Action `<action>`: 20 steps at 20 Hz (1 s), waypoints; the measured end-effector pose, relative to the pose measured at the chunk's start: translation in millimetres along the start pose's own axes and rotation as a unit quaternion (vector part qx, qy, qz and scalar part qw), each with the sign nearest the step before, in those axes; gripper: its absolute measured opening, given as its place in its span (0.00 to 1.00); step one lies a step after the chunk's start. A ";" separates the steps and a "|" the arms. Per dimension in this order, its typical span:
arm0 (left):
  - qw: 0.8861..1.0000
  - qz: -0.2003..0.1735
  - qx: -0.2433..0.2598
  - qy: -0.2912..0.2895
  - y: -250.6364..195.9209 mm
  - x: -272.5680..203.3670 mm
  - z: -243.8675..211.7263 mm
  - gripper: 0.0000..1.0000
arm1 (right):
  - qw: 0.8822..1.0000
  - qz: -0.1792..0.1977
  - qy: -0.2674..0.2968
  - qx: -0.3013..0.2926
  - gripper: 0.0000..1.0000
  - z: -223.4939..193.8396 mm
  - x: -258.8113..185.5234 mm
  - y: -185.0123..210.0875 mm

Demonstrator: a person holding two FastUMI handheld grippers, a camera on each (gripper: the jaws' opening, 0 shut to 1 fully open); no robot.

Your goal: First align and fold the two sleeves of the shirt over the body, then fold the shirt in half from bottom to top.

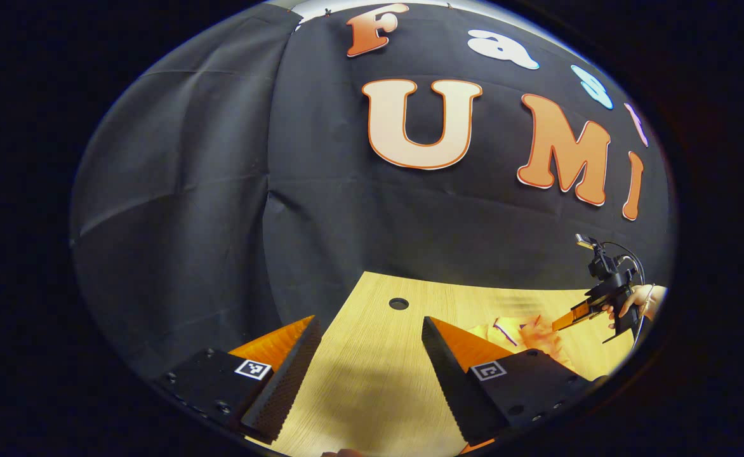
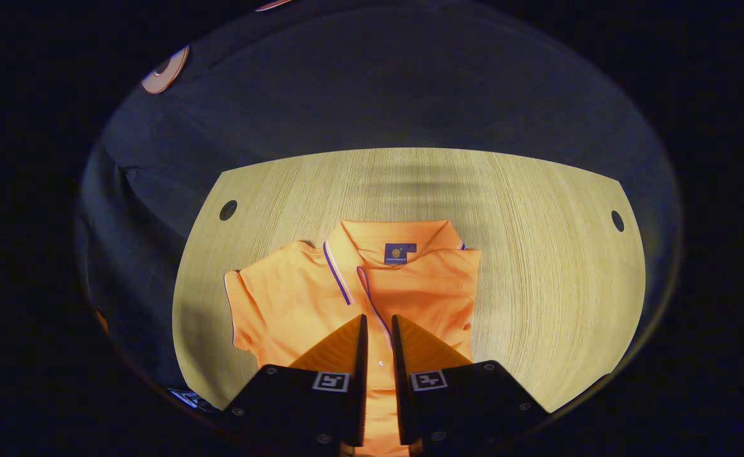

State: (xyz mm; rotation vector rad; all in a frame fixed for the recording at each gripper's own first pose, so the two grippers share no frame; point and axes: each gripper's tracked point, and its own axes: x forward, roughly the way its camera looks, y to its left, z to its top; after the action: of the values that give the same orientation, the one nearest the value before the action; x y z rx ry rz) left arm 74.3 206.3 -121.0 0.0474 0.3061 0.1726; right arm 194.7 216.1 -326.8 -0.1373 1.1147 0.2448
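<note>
Soft, light and limp, by the look of it: shirt (image 2: pixel 321 298) likely to sag and slide on the smooth table (image 2: pixel 537 254), so best pinched at a sleeve hem or a bottom corner, through one layer only. Orange polo, dark piping on collar and placket, lying flat mid-table, collar away; one sleeve (image 2: pixel 245 304) spread out, the other side apparently tucked in. Right tongs (image 2: pixel 378 336) nearly closed over the placket, grip on cloth not discernible. Left tongs (image 1: pixel 369 355) wide apart, holding nothing, above bare table.

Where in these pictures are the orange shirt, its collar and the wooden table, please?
orange shirt (image 2: pixel 296 298), right gripper view, on the chest panel.
collar (image 2: pixel 372 238), right gripper view, on its back band above the label.
wooden table (image 2: pixel 537 254), right gripper view, on bare top beside the shirt.
</note>
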 end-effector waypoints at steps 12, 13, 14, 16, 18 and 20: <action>0.998 -0.046 0.016 0.047 -53.9 23.1 -18.0 0.98 | 0.993 -0.033 -0.108 -0.023 0.99 28.5 -47.8 -18.2; 0.997 -0.053 0.020 0.055 -60.6 29.1 -21.6 0.98 | 0.992 -0.034 -0.121 -0.020 0.99 32.3 -56.2 -21.0; 0.996 -0.061 0.023 0.067 -68.5 34.9 -27.5 0.98 | 0.989 -0.037 -0.141 -0.018 0.98 37.3 -67.5 -26.5; 0.993 -0.069 0.022 0.094 -78.3 49.5 -39.2 0.98 | 0.983 -0.052 -0.177 -0.022 0.98 47.1 -89.9 -40.5; 0.989 -0.080 0.015 0.125 -89.5 65.6 -57.5 0.98 | 0.976 -0.064 -0.205 -0.031 0.98 52.6 -111.0 -52.2; 0.983 -0.090 0.014 0.158 -104.3 81.4 -72.7 0.98 | 0.970 -0.075 -0.226 -0.039 0.98 55.3 -130.1 -64.6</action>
State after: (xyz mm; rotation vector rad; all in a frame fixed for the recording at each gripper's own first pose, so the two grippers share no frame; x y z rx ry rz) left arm 145.5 119.5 -221.9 0.0190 0.6268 -0.0044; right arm 205.5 150.2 -186.5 -0.2219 0.6376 0.1731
